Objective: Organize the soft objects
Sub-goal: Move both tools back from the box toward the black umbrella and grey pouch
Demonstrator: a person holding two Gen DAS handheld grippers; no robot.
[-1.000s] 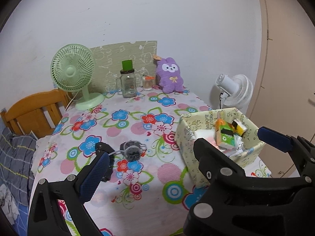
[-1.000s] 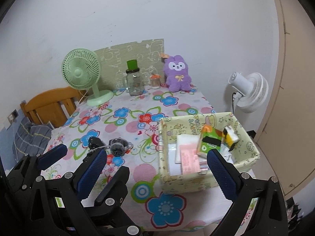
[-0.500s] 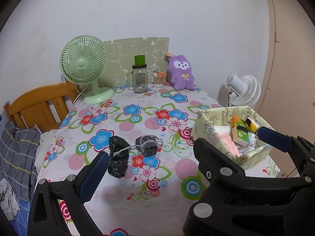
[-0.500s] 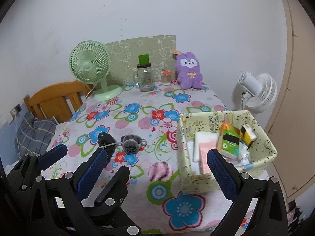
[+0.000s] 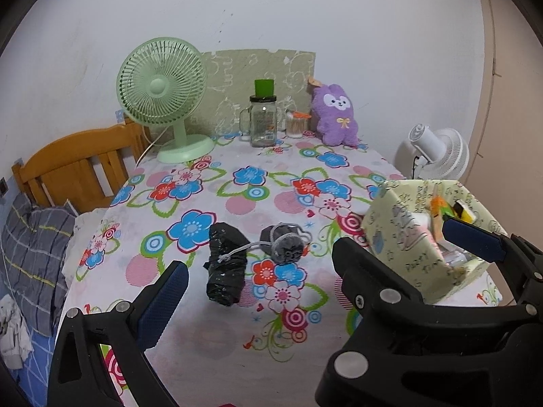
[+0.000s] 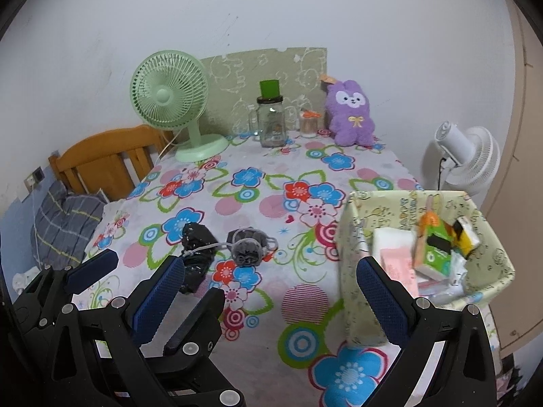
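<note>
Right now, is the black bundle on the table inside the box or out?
Out: the black bundle lies on the tablecloth, left of the box.

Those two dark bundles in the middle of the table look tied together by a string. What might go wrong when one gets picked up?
1. A cord joins the black bundle to the grey pouch, so lifting one would likely drag the other.
2. The yellow box already looks crowded, so added items may sit high or spill.
3. Both hand-held grippers are open and holding nothing; slippery wrap may slide out.

Floral tablecloth (image 5: 237,183), purple plush (image 5: 334,115)
</note>
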